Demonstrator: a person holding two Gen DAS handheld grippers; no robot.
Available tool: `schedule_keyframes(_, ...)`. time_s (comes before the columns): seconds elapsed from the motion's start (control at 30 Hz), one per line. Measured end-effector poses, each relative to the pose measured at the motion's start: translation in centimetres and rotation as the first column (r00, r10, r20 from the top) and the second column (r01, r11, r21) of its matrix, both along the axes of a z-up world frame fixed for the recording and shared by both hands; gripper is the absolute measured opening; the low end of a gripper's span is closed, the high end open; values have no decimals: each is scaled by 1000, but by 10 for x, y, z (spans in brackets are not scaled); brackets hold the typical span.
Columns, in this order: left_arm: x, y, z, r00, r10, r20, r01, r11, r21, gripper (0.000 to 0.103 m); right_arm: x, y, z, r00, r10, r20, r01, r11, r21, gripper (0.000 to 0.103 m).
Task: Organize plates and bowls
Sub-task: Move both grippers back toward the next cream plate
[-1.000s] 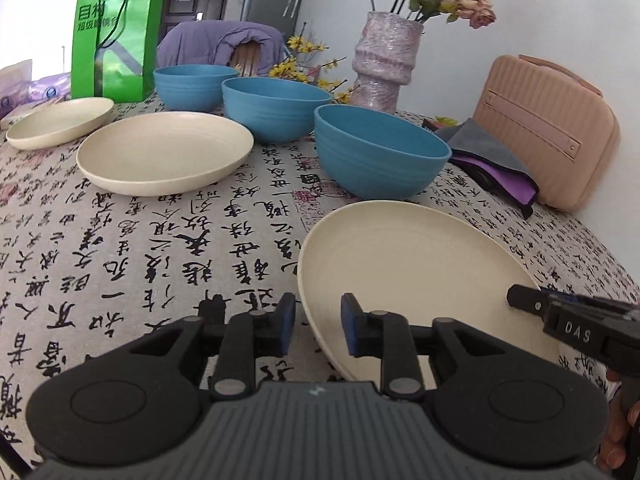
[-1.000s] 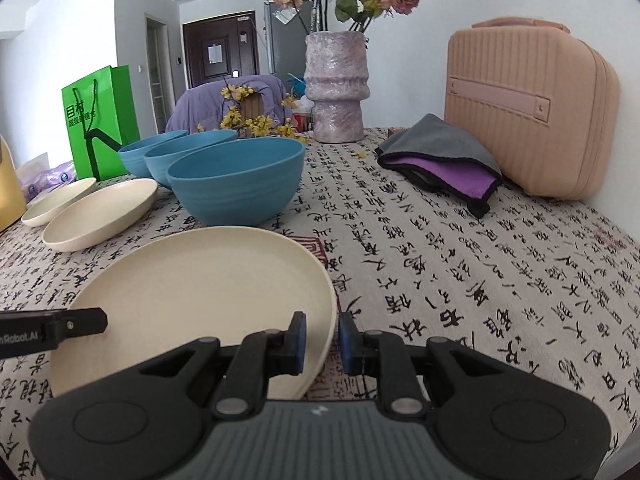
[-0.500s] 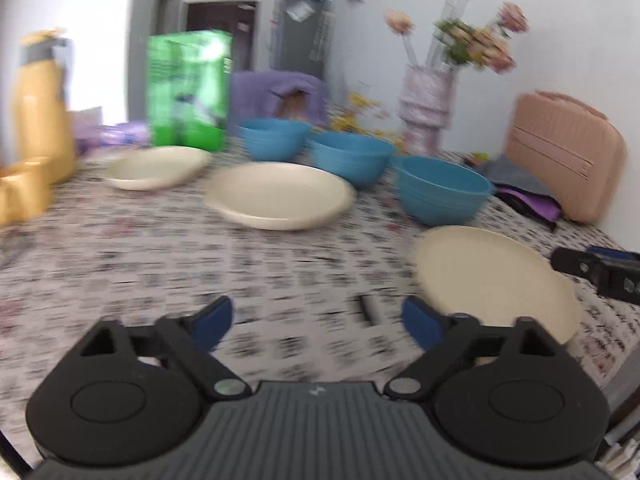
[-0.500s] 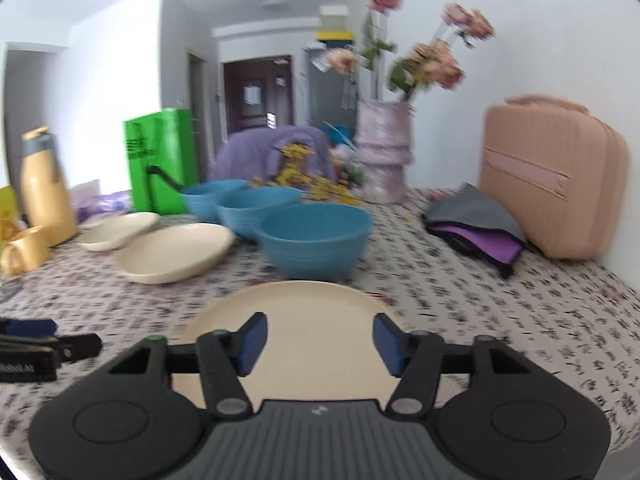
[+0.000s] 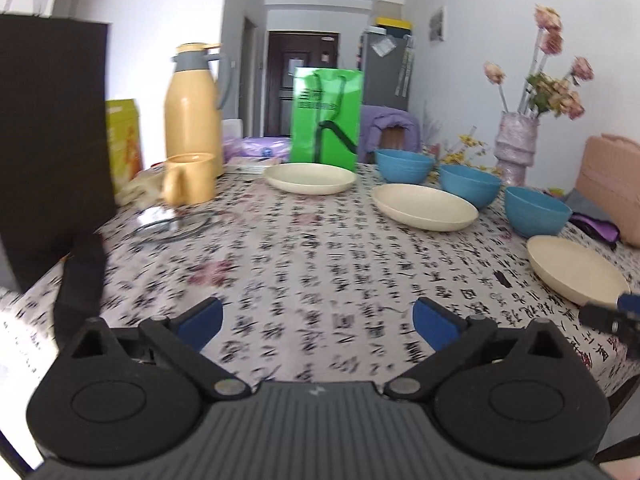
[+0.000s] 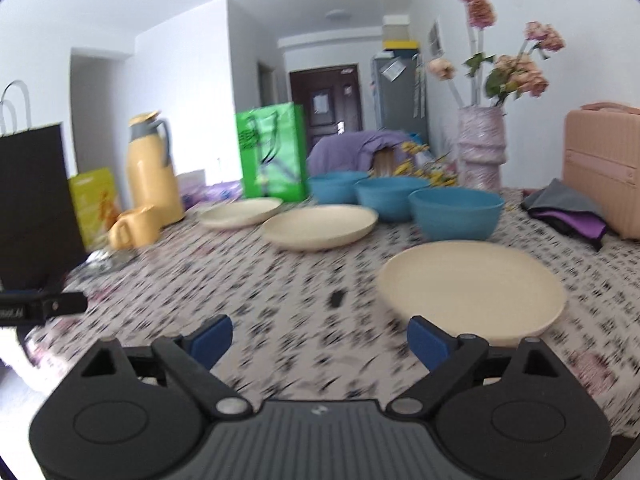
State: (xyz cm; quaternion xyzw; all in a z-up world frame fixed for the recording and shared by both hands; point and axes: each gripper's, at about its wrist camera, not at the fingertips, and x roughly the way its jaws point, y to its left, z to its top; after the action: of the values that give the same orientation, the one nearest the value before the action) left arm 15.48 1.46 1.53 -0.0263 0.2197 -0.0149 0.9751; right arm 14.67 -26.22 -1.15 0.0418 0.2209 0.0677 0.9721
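Three cream plates lie on the calligraphy tablecloth: a near plate (image 6: 472, 288) (image 5: 576, 270), a middle plate (image 6: 320, 226) (image 5: 424, 206) and a far plate (image 6: 240, 212) (image 5: 310, 178). Behind them stand three blue bowls (image 6: 456, 214) (image 6: 390, 198) (image 6: 336, 186), apart in a row. My left gripper (image 5: 316, 322) hangs over bare cloth left of the near plate, its jaws opening wide with nothing between them. My right gripper (image 6: 320, 340) sits back from the near plate, its jaws also opening and empty. Each gripper's tip shows at the edge of the other's view.
A yellow thermos (image 5: 194, 112) and mug (image 5: 188, 178) stand at the far left beside a black bag (image 5: 52, 140). A green bag (image 5: 326, 114), a vase (image 6: 480, 148), a pink case (image 6: 604, 168) and folded cloth (image 6: 568, 210) line the back and right. A small black object (image 6: 336, 299) lies on the cloth.
Both grippers have let go of the near plate's rim, opened wide and drawn back and leftward. The plate lies flat on the table.
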Motion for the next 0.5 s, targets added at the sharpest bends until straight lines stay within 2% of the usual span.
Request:
schedule_keyframes(0.23,-37,21,17,998,4,67,-2,1000,-28,103,-36,25,25,998,-11,70,13,999,-29,94)
schedule_keyframes(0.4,-59,28,20,995,-5,97,8,1000,-30,103,-57,30,29,996,-18,93,22,999,-37,94)
schedule_keyframes(0.5,-64,30,19,996,0,87,3,999,-34,103,-63,31,29,995,-17,94,21,999,-49,94)
